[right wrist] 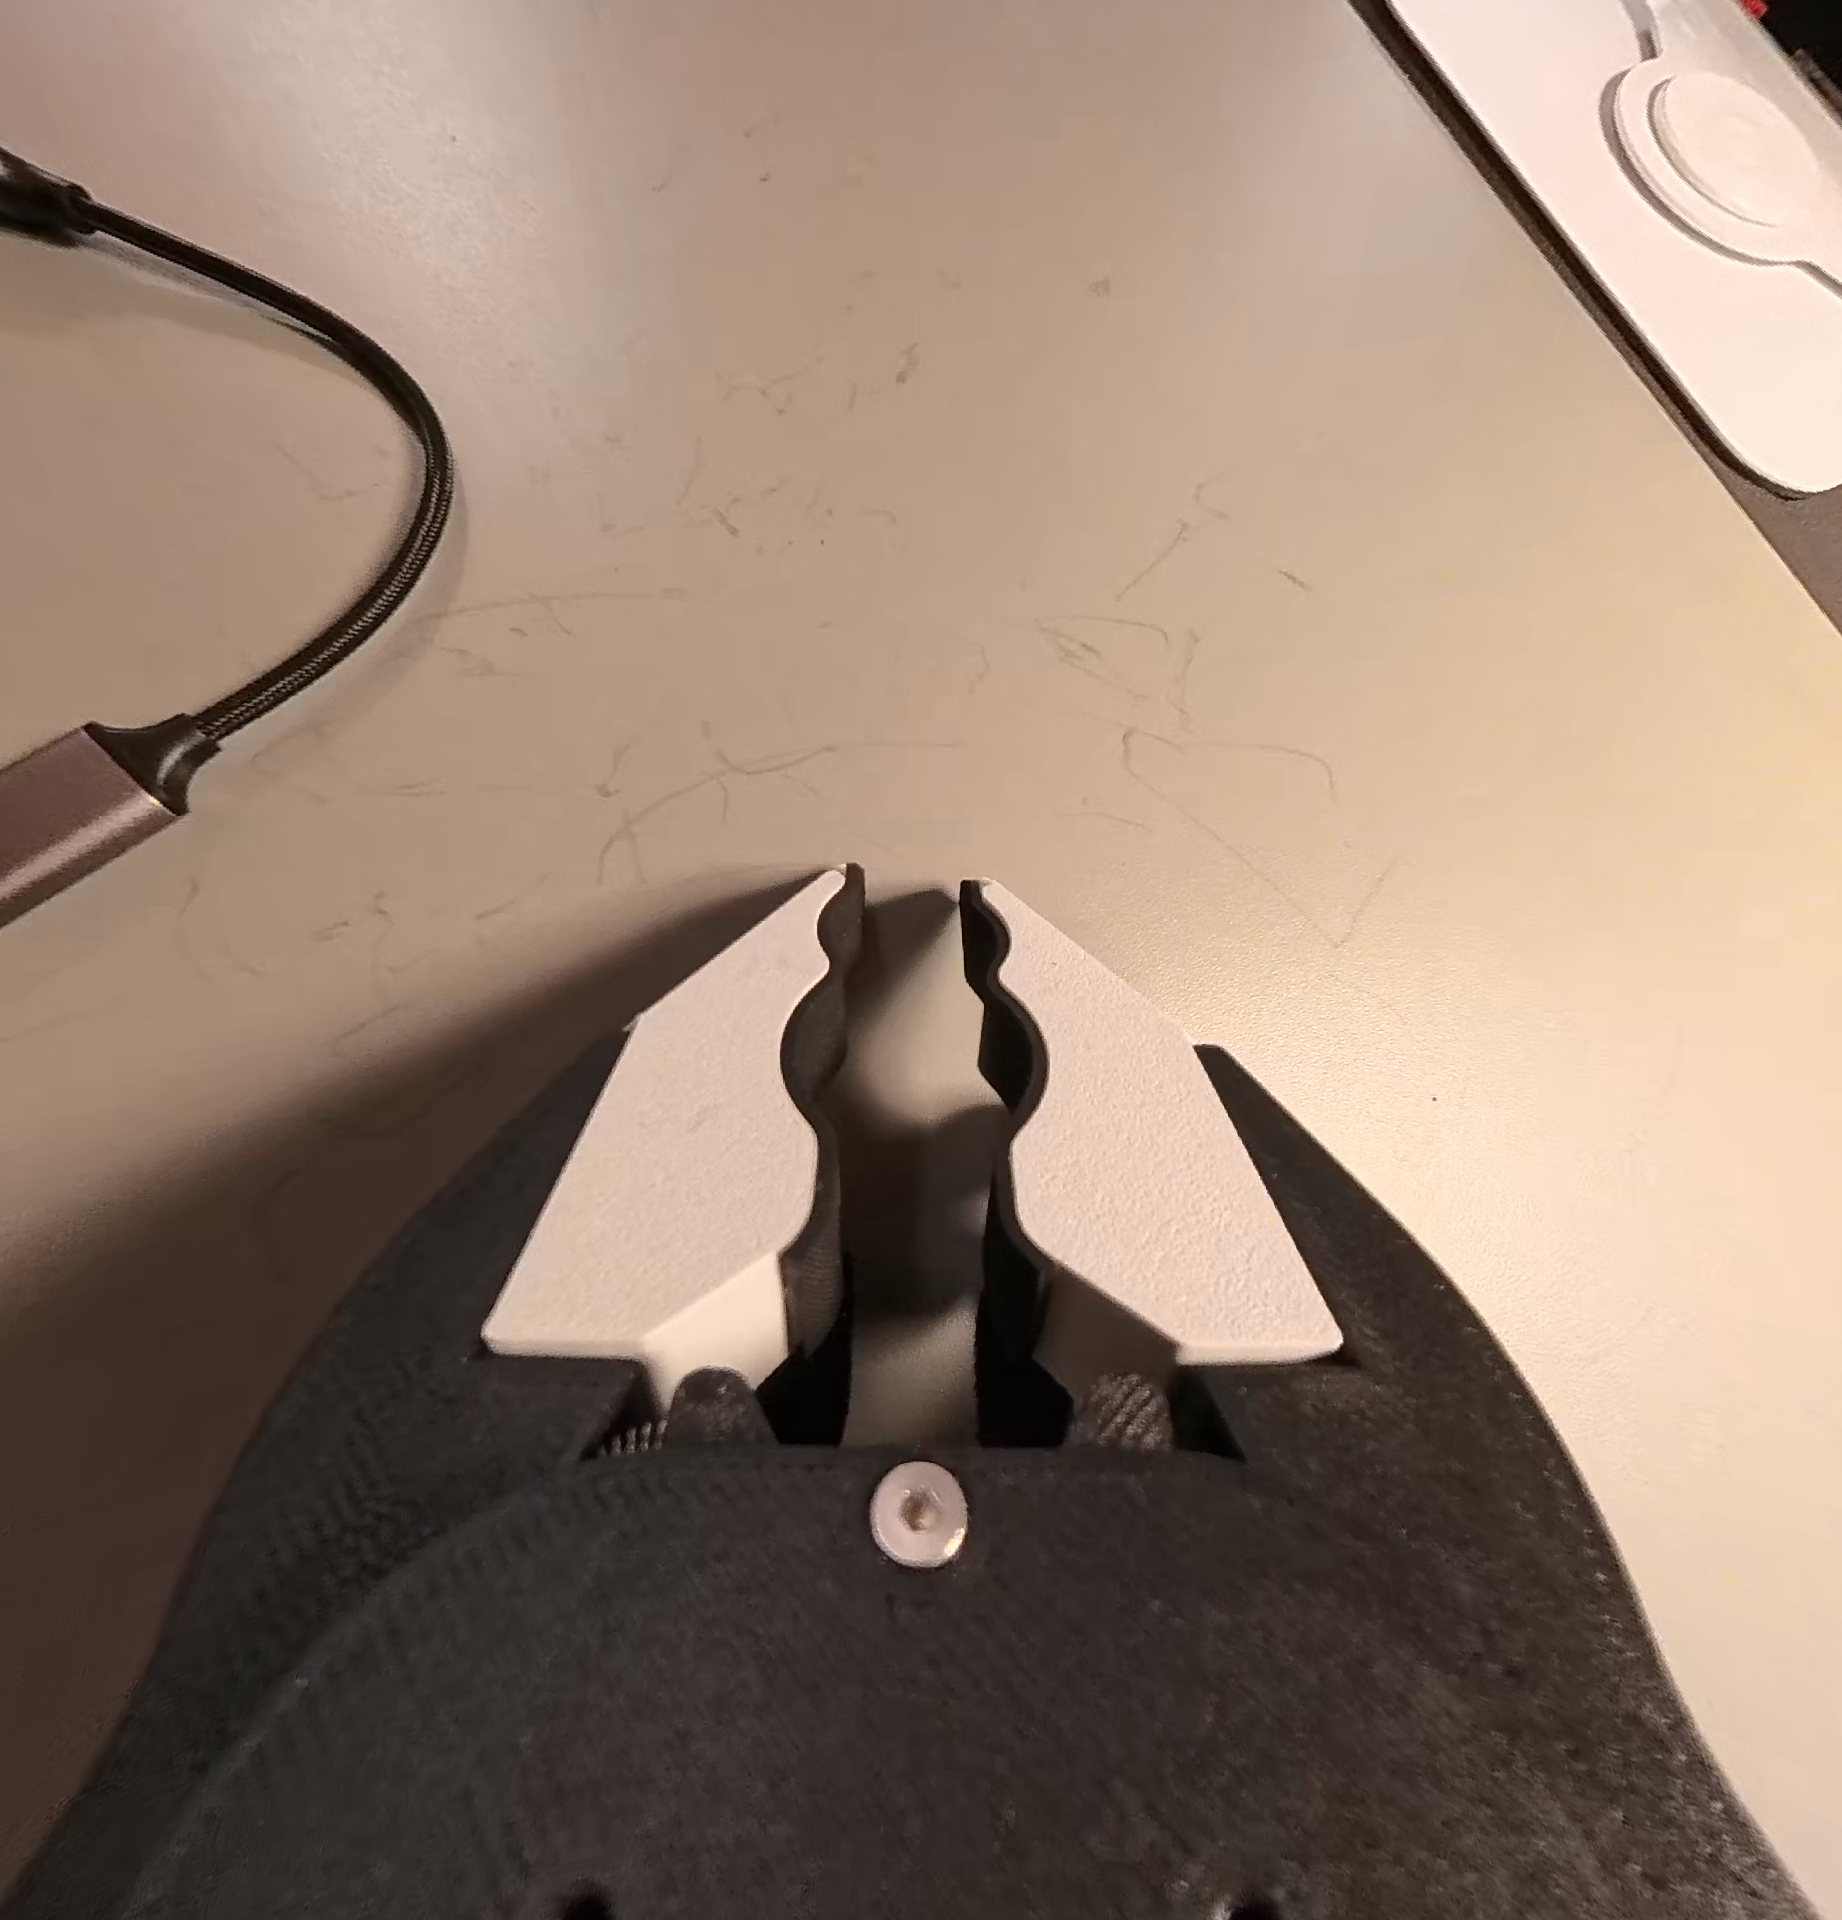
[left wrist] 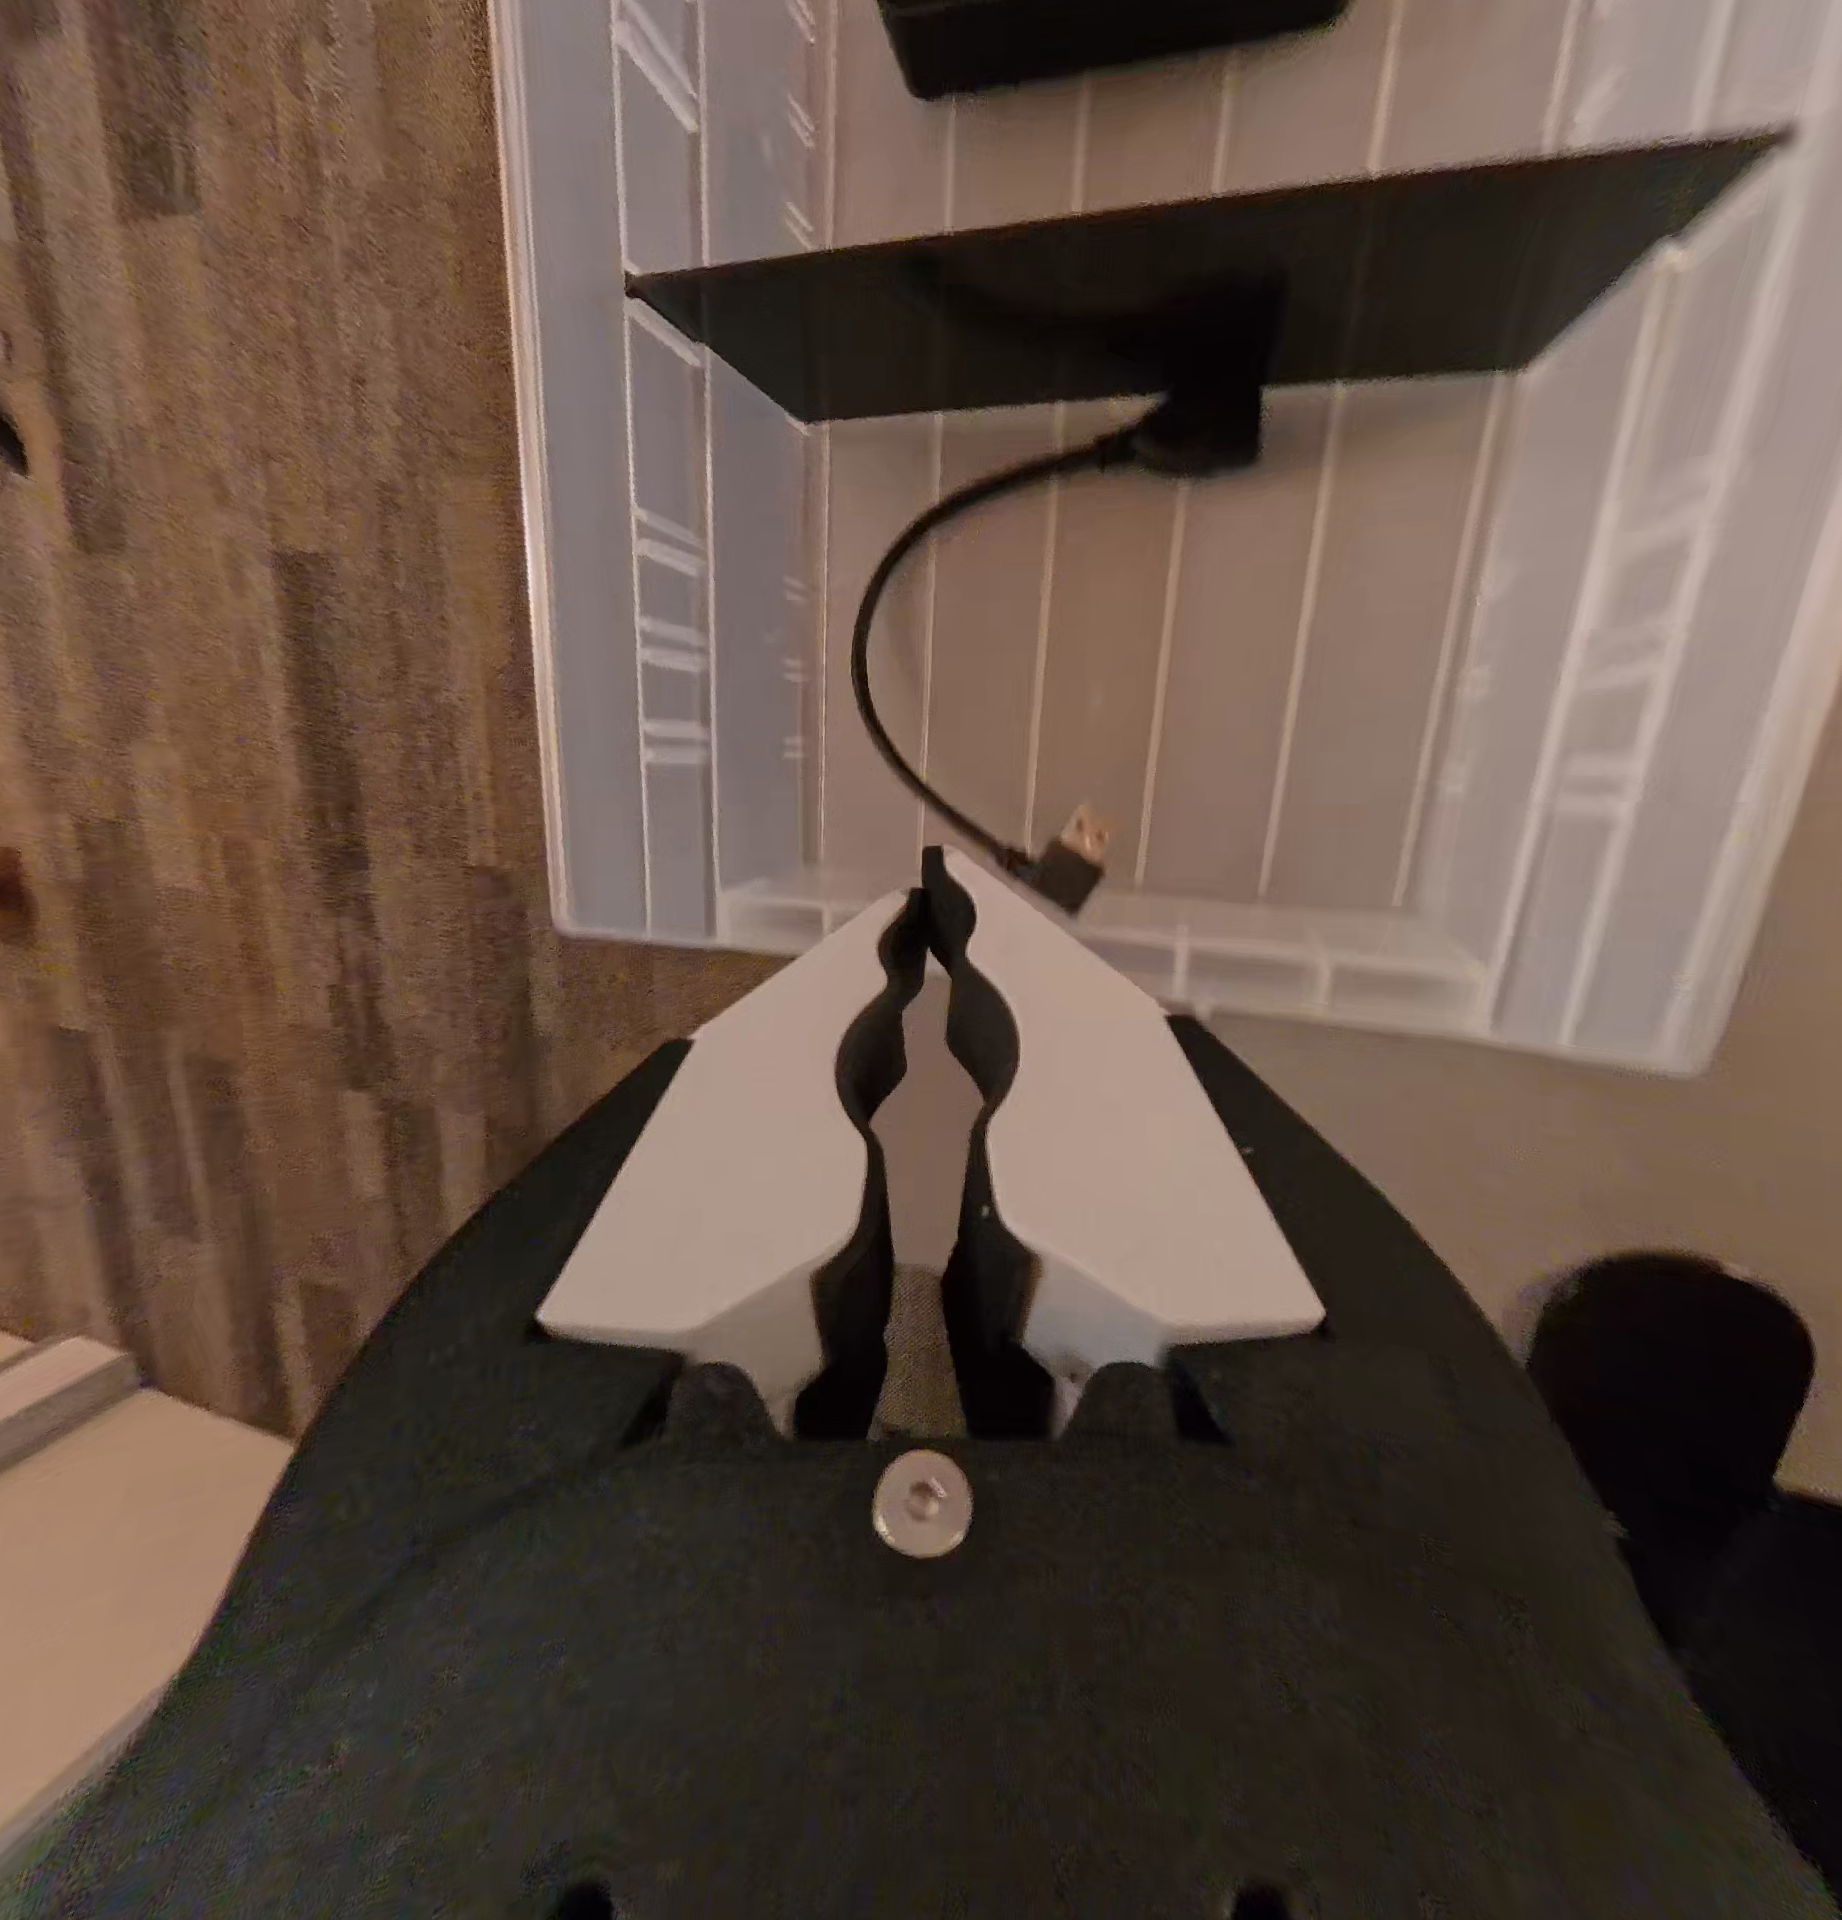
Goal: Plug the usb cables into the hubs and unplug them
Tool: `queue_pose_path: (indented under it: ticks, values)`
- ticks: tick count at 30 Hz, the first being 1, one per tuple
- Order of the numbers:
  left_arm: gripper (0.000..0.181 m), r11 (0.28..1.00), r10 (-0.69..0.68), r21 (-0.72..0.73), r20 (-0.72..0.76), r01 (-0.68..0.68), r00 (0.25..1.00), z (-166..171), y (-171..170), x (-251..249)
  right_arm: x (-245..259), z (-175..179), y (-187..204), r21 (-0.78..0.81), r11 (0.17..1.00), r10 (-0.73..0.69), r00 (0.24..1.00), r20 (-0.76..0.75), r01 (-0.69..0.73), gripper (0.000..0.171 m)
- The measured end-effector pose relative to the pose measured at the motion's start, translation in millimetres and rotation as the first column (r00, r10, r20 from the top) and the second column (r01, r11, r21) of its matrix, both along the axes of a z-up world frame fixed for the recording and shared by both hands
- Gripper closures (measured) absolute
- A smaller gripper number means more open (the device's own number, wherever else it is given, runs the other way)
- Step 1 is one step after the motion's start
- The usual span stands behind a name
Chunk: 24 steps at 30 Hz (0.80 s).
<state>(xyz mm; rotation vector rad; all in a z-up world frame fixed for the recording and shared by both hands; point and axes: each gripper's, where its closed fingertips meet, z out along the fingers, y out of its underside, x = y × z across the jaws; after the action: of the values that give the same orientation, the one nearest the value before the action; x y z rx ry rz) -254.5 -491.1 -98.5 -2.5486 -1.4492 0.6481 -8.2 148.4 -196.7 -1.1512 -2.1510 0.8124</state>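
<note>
In the left wrist view a thin black USB cable (left wrist: 875,644) curves down from a black block (left wrist: 1203,426) under a flat black hub (left wrist: 1208,291) inside a clear plastic box (left wrist: 668,520). Its metal plug (left wrist: 1081,844) lies free, pointing up and right. My left gripper (left wrist: 927,904) is shut with its tips together, empty, just left of the plug. In the right wrist view my right gripper (right wrist: 909,894) is slightly open and empty, low over the table (right wrist: 896,468). A grey metal hub (right wrist: 55,821) with a braided cable (right wrist: 408,488) lies to its left.
A second black device (left wrist: 1104,42) sits at the box's top edge. Brown patterned carpet (left wrist: 221,623) lies left of the box. A dark rounded object (left wrist: 1665,1351) is at lower right. A white flat pad with a round disc (right wrist: 1727,187) lies on a dark mat at the table's upper right. The tips of one gripper are about 70 centimetres away from the tips of the other. My right gripper's tips are some 12 centimetres from the grey metal hub (right wrist: 55,821).
</note>
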Motion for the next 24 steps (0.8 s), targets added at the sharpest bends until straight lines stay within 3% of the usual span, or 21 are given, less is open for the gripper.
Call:
queue_pose_path:
  ticks: [5, 7, 10, 16, 19, 24]
  values:
    - [0.176, 0.995, -0.066, -0.074, 0.047, 0.069, 0.997, -5, 6, 23, 0, 0, 0, 0.003, 1.0, 0.002, 1.0, -0.002, -0.002, 0.152]
    - [0.174, 0.997, -0.039, -0.065, 0.038, 0.041, 0.999, -16, 5, 12, 0, 0, 0, 0.005, 1.0, 0.002, 1.0, -0.003, -0.002, 0.152]
    - [0.149, 1.0, 0.027, -0.016, 0.101, -0.025, 0.995, -44, 0, -5, 0, 0, 0, 0.009, 1.0, 0.002, 1.0, -0.005, -0.002, 0.152]
    - [0.136, 0.987, 0.135, 0.06, 0.213, -0.15, 0.968, -87, -11, -31, 0, 0, 0, 0.021, 1.0, 0.003, 1.0, -0.013, -0.003, 0.153]
    - [0.137, 0.965, 0.173, 0.156, 0.215, -0.209, 0.961, -91, -9, -41, 0, 0, 0, 0.022, 1.0, 0.004, 1.0, -0.014, -0.004, 0.153]
    - [0.155, 0.971, 0.173, 0.129, 0.197, -0.201, 0.965, -91, -19, -45, 1, 0, -1, 0.033, 0.999, 0.014, 1.0, -0.018, -0.014, 0.154]
